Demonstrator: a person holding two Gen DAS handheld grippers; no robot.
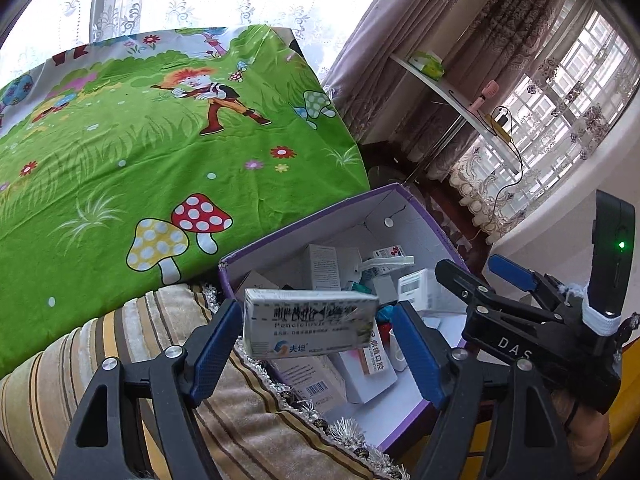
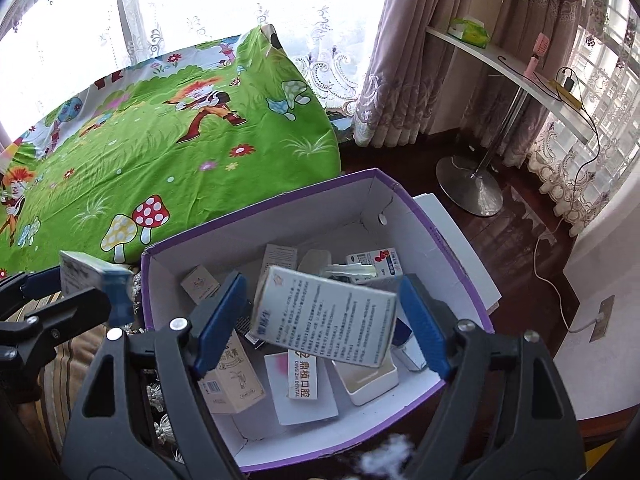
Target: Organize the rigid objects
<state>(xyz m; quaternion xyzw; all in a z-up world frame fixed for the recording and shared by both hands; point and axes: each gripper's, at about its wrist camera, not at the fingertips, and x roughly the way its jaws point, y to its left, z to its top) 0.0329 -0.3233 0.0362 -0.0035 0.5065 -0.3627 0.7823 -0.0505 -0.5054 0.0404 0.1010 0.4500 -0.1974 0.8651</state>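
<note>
Each hand-held gripper, left and right, stands wide over the purple box, its carton lying crosswise, loose between the pads.

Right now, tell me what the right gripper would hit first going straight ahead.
The white box between the right gripper's open jaws, seemingly loose; beyond it, the cartons piled in the purple bin. Depth is unclear.
</note>
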